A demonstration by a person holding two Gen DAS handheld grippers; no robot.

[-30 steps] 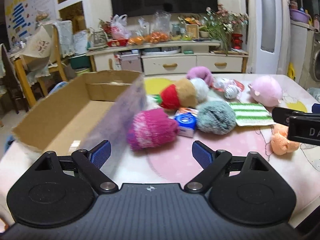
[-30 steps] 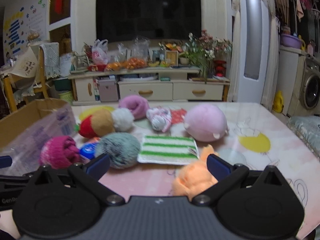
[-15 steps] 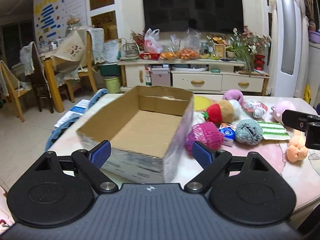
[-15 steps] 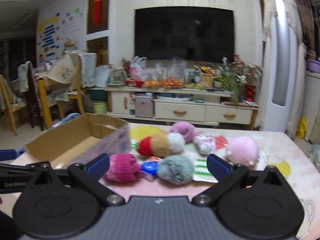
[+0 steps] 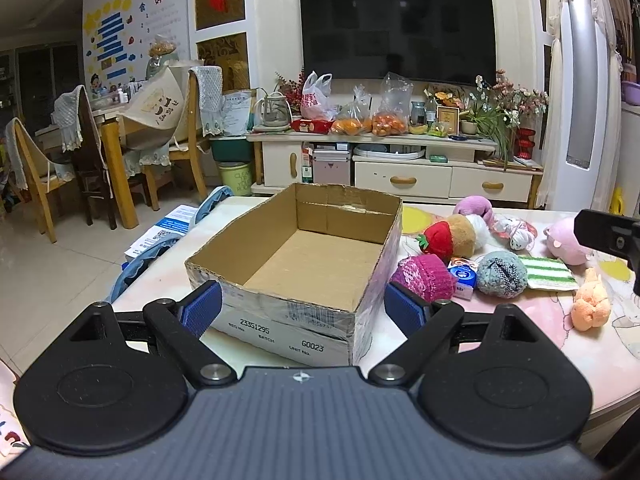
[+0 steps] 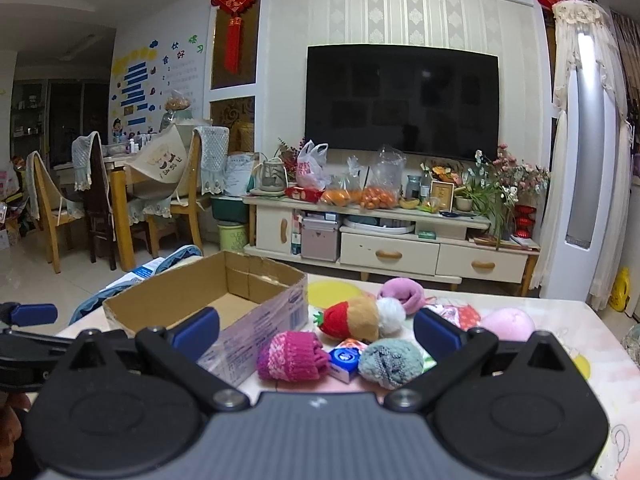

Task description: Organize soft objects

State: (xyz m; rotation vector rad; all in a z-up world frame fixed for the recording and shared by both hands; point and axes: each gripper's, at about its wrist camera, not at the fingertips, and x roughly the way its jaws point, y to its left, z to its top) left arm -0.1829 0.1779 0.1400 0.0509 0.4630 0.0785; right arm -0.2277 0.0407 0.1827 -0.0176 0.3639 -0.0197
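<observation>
An empty open cardboard box [image 5: 304, 256] stands on the table's left half; it also shows in the right wrist view [image 6: 208, 300]. To its right lie soft toys: a magenta knit hat [image 5: 426, 278], a grey-blue pom-pom [image 5: 502, 274], a strawberry plush [image 5: 438, 238], a pink plush [image 5: 562, 240], an orange plush [image 5: 592, 306] and a green striped cloth [image 5: 550, 272]. My left gripper [image 5: 302, 308] is open and empty, held back from the box's near side. My right gripper [image 6: 316, 328] is open and empty, above the table's near edge, facing the hat [image 6: 290, 356] and pom-pom [image 6: 390, 362].
A small blue and white carton [image 5: 464, 276] lies between hat and pom-pom. A purple plush [image 5: 474, 206] and a white toy [image 5: 516, 232] lie further back. The table [image 5: 500, 336] has a pink mat. A TV cabinet [image 5: 400, 168] stands behind, chairs at left.
Both grippers have pulled back and risen away from the table. The toys and box look smaller and further off. Both stay open and empty.
</observation>
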